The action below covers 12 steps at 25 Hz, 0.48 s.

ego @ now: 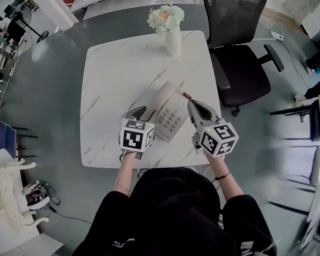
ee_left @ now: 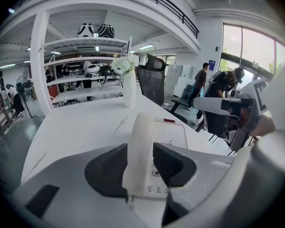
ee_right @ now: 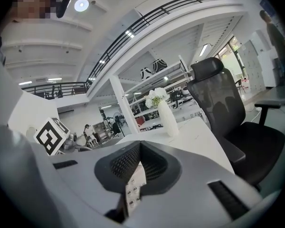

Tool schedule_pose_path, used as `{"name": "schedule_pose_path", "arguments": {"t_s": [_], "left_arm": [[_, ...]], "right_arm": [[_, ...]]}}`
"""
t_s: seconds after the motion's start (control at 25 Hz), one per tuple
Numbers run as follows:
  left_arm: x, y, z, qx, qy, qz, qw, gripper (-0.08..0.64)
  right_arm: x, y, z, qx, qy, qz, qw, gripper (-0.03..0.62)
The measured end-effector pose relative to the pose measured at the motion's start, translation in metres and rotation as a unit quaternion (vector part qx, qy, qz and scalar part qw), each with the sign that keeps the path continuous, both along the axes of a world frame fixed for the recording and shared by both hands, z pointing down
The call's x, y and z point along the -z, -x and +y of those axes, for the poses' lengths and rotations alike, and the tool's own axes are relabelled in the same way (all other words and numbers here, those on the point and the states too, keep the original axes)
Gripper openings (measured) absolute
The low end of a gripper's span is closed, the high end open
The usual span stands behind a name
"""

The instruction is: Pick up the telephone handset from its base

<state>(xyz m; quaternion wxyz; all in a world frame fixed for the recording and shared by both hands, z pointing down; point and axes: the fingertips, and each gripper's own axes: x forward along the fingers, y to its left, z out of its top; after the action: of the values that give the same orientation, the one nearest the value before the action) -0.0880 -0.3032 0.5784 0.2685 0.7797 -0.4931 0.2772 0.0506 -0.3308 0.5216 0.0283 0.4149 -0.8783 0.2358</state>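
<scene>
Left fingers (ee_left: 107,171) stand apart around the handset (ee_left: 138,141) on its base (ee_left: 173,137), seemingly to clamp it; right fingers (ee_right: 123,164) closed, empty

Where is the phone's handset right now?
In the head view the handset lies on the left side of the phone base, near the table's front edge. It sits between the left gripper's jaws.

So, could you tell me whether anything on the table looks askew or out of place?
Only the phone: it lies diagonal to the table edges. Its handset rests on it, the vase stands upright, and nothing looks spilled or broken.
</scene>
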Motion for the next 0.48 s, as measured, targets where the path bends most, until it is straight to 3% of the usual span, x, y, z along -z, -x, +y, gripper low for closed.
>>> {"name": "schedule_pose_path", "arguments": {"t_s": [0.48], "left_arm": [[-0.029, -0.013, -0.019, -0.052, 0.024, -0.013, 0.9983, 0.259]], "right_arm": [[-0.009, -0.007, 0.003, -0.026, 0.017, -0.001, 0.999, -0.009]]}}
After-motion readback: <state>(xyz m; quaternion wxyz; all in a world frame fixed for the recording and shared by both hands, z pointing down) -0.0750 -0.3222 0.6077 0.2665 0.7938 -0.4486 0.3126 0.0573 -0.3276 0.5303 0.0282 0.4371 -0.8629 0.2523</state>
